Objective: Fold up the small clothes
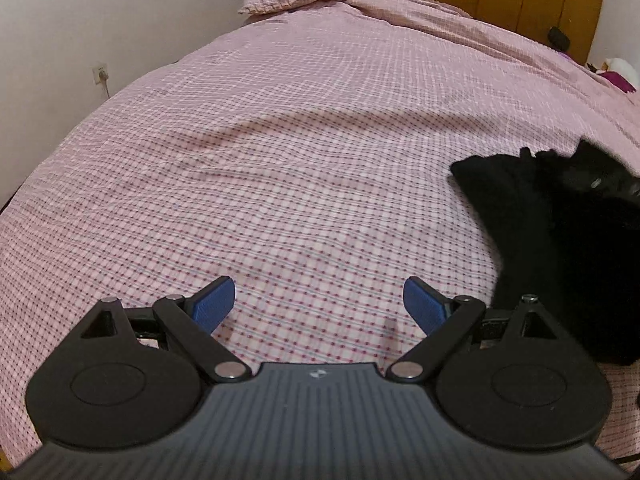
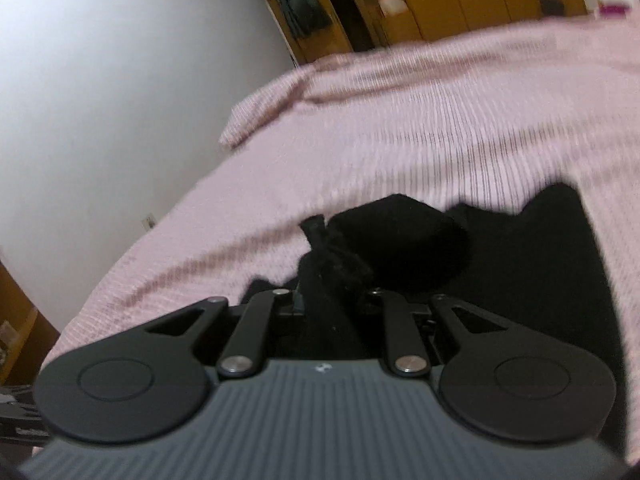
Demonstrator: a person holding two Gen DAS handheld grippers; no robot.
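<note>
The right wrist view is smeared by motion, so the check of the pink bedspread [image 2: 400, 128] runs into streaks. The right gripper [image 2: 332, 300] has its pads buried in the black garment [image 2: 520, 280], hiding them. In the left wrist view that garment [image 1: 560, 248] is cut off by the right edge, its folds lost in blackness. Small items [image 1: 612, 72] at the far corner are too tiny to identify.

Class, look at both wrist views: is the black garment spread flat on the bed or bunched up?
Bunched: the black garment is gathered between the right gripper jaws, not flat.
</note>
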